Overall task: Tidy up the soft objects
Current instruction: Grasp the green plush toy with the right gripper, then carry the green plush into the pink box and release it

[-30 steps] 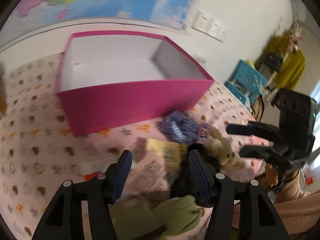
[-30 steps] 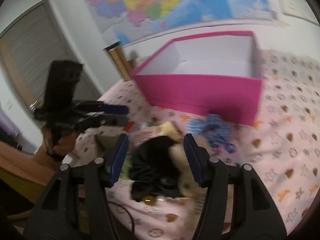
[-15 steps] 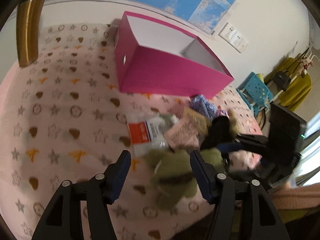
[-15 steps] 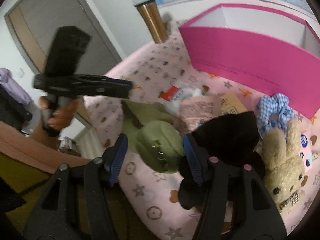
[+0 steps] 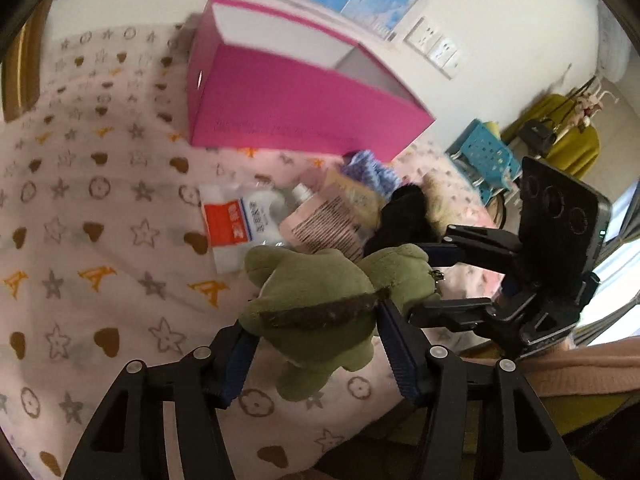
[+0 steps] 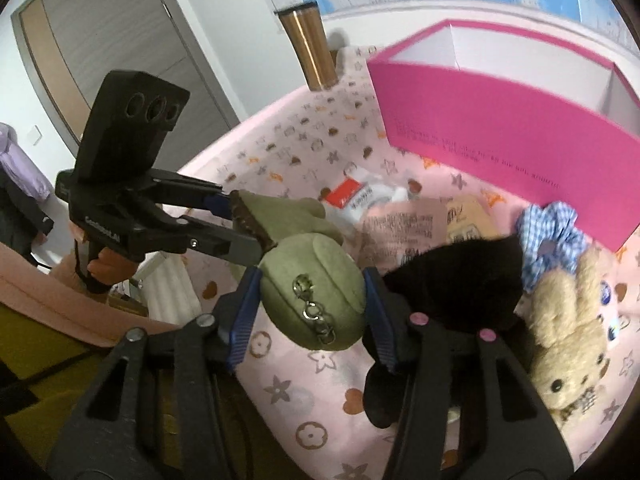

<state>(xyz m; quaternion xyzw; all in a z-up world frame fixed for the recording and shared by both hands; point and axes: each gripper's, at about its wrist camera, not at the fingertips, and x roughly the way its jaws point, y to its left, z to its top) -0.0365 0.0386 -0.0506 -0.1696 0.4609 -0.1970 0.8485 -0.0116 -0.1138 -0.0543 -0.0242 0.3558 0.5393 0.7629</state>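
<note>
A green plush toy [image 5: 312, 288] with a brown stripe hangs just above the pink patterned cloth near its front edge. My left gripper [image 5: 316, 332] is closing on its body, both pads touching the fabric. My right gripper [image 6: 312, 300] is closing on its rounded head [image 6: 316, 272], beside the metal clasp. In each wrist view the other gripper is seen from the side: the right gripper [image 5: 420, 280] and the left gripper [image 6: 248, 226]. The open pink box [image 5: 300, 108] stands behind, with its white inside showing. A black soft item [image 6: 460, 280], a beige bunny [image 6: 568, 320] and a blue checked scrunchie [image 6: 548, 232] lie to the right.
A pink packet [image 5: 328, 224], a yellow packet [image 6: 468, 220] and a red-and-white packet [image 5: 236, 220] lie between the toy and the box. A metal tumbler [image 6: 308, 48] stands at the back left. The cloth's edge [image 6: 224, 156] drops off close to the toy.
Both grippers moved from above the pile toward the green plush toy at the front edge. Their jaws have narrowed onto it, and it now sits between both pairs of fingers.
</note>
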